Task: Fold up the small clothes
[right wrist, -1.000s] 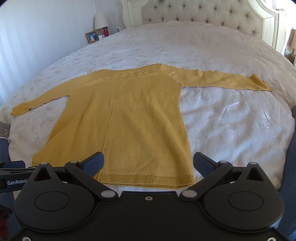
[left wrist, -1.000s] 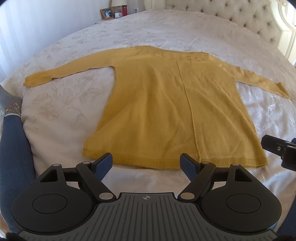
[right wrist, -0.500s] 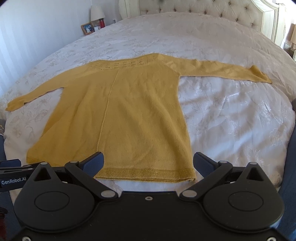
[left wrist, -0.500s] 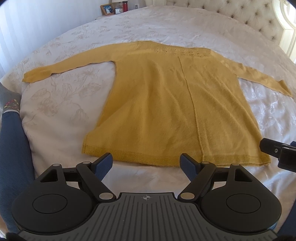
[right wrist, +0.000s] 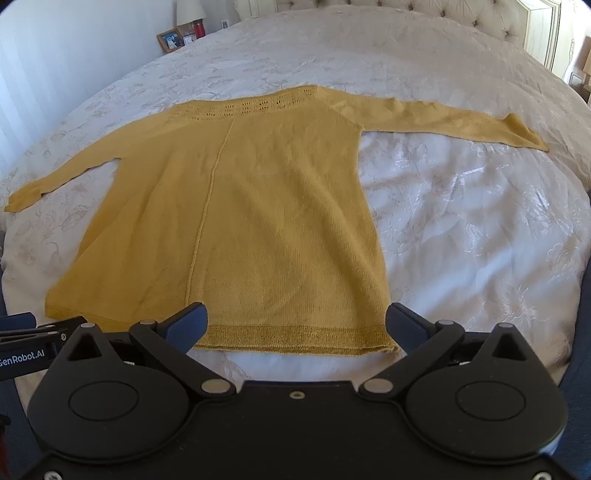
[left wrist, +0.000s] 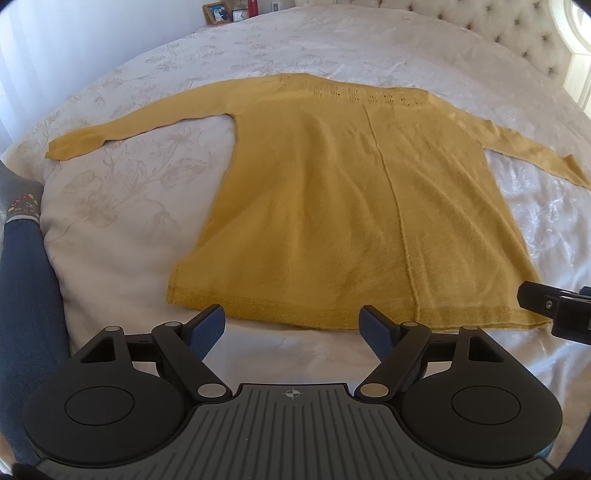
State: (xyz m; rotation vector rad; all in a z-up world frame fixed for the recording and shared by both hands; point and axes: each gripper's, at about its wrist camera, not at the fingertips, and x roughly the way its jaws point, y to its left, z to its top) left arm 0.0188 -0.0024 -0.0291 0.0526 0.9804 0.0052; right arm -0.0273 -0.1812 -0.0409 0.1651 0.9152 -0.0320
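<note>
Left wrist view shows my left gripper (left wrist: pixel 291 326) with its jaws standing wide apart and nothing between them, hovering just short of the hem of a mustard-yellow knit sweater (left wrist: pixel 332 206). The sweater lies flat on the bed (left wrist: pixel 122 206), spread out with both sleeves stretched sideways, hem toward me and neckline toward the tufted headboard (right wrist: pixel 406 7). A raised seam runs straight down its middle from neck to hem, a band of small openwork holes crosses the yoke, and the hem carries a slightly darker ribbed strip. The knit looks smooth, with only faint ripples across the body.

From the right wrist, my right gripper (right wrist: pixel 297 326) is likewise spread open and empty, poised over the sweater's right hem corner. The pale bedspread has a floral pattern. Far back at the bedside stand a framed photo (right wrist: pixel 170 38) and what may be a red bottle, too small to be sure.
</note>
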